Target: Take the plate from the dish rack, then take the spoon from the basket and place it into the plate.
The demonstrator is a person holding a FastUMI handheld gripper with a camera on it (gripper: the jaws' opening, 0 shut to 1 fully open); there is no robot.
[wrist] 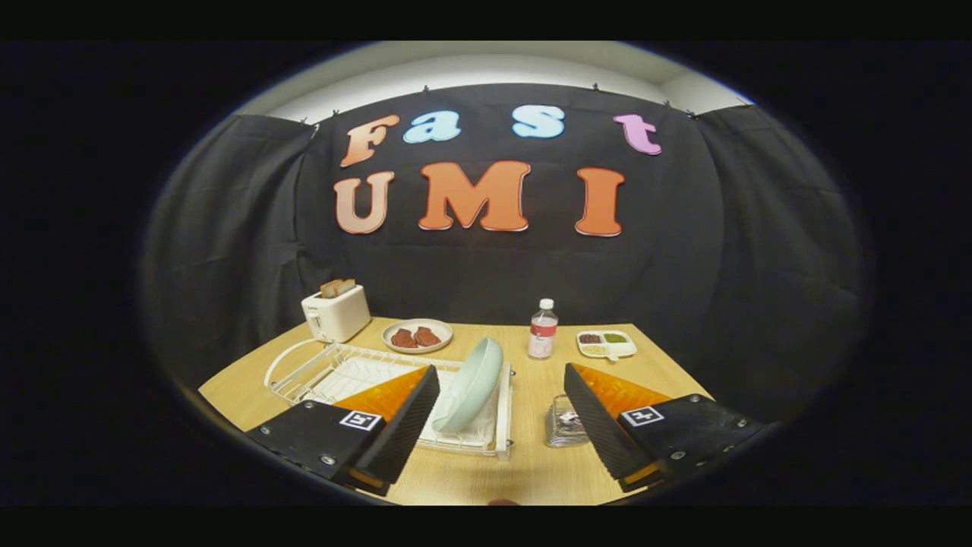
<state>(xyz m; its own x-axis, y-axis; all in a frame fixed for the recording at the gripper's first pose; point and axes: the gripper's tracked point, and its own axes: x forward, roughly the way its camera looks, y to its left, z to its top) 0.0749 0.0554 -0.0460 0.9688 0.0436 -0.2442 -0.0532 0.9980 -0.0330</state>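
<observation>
Gripper spread wide, holding nothing. Between the fingers, nearer the left one: pale green ceramic plate standing on edge in white wire dish rack. Behind the right finger, partly hidden: small metal mesh basket on the wooden table.

Gripper: two wedge-shaped fingers, inner faces finely ribbed, spread wide apart. Each finger sits on a black block with small screws. Each block carries a square black-and-white marker.

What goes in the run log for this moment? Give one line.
claw: open, holding nothing | plate: tilted in dish rack, ahead between fingers | basket: right of rack | step: plate untaken
</observation>
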